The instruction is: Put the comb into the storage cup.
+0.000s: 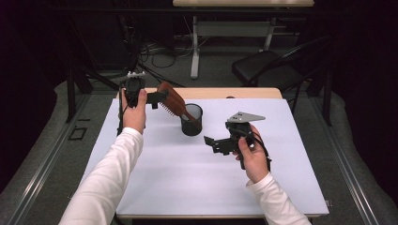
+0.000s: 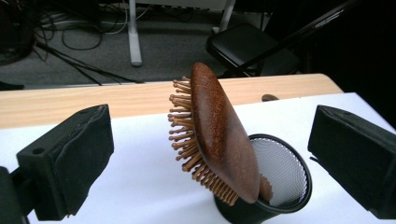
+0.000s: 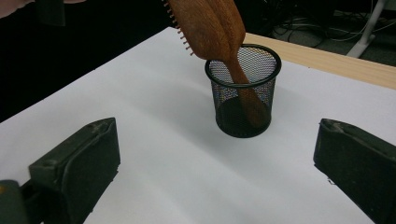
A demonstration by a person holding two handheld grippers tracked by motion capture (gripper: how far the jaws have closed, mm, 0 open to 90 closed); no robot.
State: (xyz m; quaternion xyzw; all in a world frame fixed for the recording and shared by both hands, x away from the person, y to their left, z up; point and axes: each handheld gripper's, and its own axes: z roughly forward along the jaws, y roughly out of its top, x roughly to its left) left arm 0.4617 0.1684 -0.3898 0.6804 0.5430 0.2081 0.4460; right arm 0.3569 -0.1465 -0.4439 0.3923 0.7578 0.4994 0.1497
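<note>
Left gripper [image 1: 157, 97]: jaws wide, nothing held, just beside hairbrush [image 1: 172, 100].

Right gripper [image 1: 212, 143] also spread wide and unloaded, hovered over white worktop [image 1: 187, 173] right of centre, near mesh cup [image 1: 192, 120] but apart from it. Wooden hairbrush stood handle-down in black mesh cup, head tilted out over rim toward worktop's far left corner, bristles facing down-left. Cup sat on worktop toward far edge, roughly mid-width. Left gripper raised near far left corner, brush head between its pads [image 2: 70, 163] in left gripper view, not touched.
</note>
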